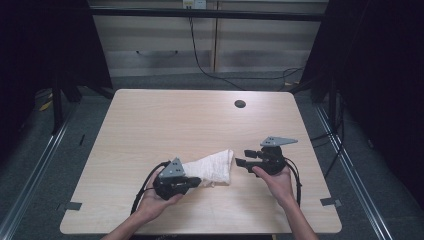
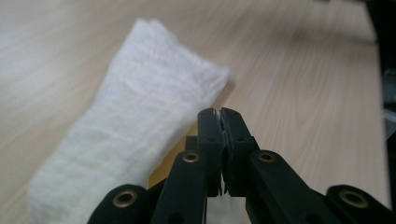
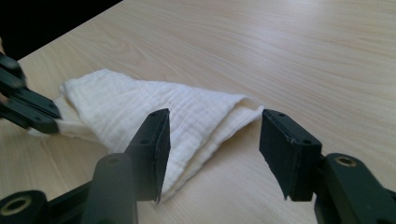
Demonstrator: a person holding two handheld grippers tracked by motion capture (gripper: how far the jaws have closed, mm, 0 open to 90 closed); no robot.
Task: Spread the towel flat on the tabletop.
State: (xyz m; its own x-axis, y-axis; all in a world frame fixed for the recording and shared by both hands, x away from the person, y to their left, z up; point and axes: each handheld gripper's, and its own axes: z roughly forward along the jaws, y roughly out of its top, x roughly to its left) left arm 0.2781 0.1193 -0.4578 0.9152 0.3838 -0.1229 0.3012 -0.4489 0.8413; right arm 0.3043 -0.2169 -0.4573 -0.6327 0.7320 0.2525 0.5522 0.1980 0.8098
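Partly hidden, the near end of a folded white muslin cloth (image 1: 212,167) disappears beneath the left gripper (image 1: 192,181) in the high view, so the exact bite cannot be made out from above. Seen from the left gripper view, the left gripper's (image 2: 221,116) black jaws stand pressed together with a sliver of white fabric caught between the pads, while the rest of the cloth (image 2: 135,126) stretches away toward 11 o'clock, its near end cut off by the frame's lower edge. On the pale wooden table (image 1: 165,120) the cloth lies at about 6 o'clock from the centre, widening toward 2 o'clock. At 3 o'clock of it, the right gripper (image 1: 241,157) rests in the person's right hand (image 1: 277,181), apart from the fabric. Its own view shows the right gripper (image 3: 212,144) with jaws spread wide and holding nothing, framing the cloth's (image 3: 154,112) pointed corner, with the left gripper (image 3: 28,109) clamped on the far end at 9 o'clock.
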